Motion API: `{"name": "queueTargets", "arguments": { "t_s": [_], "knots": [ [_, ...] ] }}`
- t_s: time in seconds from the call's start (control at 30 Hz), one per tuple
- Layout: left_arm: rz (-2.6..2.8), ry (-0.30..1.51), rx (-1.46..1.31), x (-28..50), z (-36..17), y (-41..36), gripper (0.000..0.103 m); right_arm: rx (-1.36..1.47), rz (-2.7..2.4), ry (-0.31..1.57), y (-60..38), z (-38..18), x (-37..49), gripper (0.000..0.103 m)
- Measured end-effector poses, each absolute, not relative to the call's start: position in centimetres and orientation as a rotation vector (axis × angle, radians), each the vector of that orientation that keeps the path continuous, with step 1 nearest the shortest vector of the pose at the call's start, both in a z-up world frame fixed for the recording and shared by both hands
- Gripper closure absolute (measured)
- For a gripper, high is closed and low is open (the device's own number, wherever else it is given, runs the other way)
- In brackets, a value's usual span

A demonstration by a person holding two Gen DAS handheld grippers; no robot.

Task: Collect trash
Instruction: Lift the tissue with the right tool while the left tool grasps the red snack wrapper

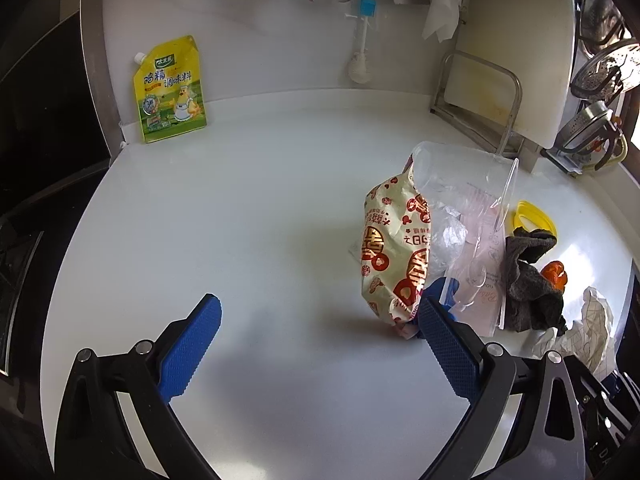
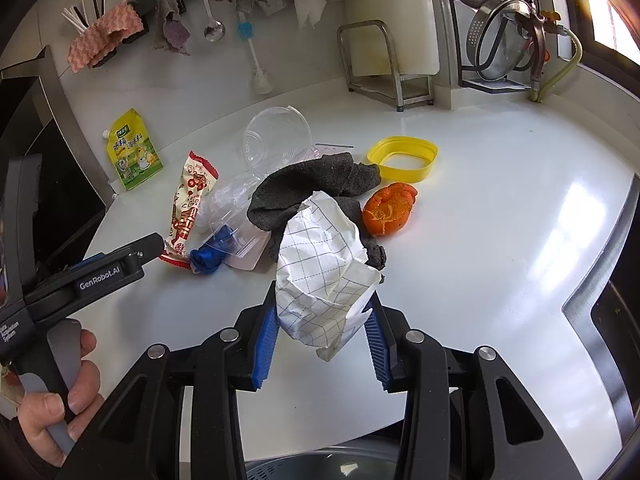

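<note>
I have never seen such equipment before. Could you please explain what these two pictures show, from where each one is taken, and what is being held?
There is no robot here. A person holds one tool in each hand, each a hand-held gripper with two blue-padded fingers and a wide-angle camera looking forward along them. One picture comes from the left tool, the other from the right.

The left hand-held gripper is open over the white counter, next to a red-patterned snack wrapper. The right hand-held gripper is shut on a crumpled checked paper. In that same view the person's hand holds the left tool's handle.

On the counter lie a clear plastic cup, a dark cloth, an orange peel, a yellow ring-shaped lid and a yellow seasoning pouch.
</note>
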State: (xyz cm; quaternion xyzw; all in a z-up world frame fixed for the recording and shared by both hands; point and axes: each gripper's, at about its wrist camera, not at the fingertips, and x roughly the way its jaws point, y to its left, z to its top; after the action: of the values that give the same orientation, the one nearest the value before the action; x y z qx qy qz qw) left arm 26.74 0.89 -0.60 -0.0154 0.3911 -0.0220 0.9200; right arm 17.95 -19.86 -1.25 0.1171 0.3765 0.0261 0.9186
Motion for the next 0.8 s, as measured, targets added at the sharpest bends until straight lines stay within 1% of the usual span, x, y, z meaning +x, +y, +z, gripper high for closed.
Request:
{"name": "queueTargets", "arguments": {
  "t_s": [0.13,0.5,0.57,0.63,0.7,0.73,0.8],
  "knots": [
    [-0.057,0.802,-0.04,27.7,-0.5,0.1,0.006,0.255,0.062,0.768,-20.5,-1.2,17.7,0.064],
    [-0.007,0.842,0.0,30.5,-2.2,-1.0,0.006,0.299,0.09,0.771,-21.3,-2.1,17.8,0.064],
    [0.004,0.827,0.018,30.7,-2.1,-1.2,0.008,0.302,0.092,0.771,-21.4,-2.2,17.8,0.064],
    [0.003,0.811,0.035,30.7,-1.9,-1.6,0.017,0.308,0.094,0.771,-21.4,-2.3,17.8,0.064],
    [-0.017,0.819,0.038,30.8,-2.0,-1.8,0.037,0.312,0.094,0.771,-21.6,-2.3,17.7,0.064],
    [-0.035,0.833,0.029,30.9,-2.2,-1.8,0.044,0.313,0.094,0.77,-21.6,-2.3,17.6,0.064],
    [-0.061,0.865,0.003,31.2,-2.7,-1.7,0.072,0.315,0.093,0.769,-21.7,-2.3,17.5,0.064]
  ]
}}
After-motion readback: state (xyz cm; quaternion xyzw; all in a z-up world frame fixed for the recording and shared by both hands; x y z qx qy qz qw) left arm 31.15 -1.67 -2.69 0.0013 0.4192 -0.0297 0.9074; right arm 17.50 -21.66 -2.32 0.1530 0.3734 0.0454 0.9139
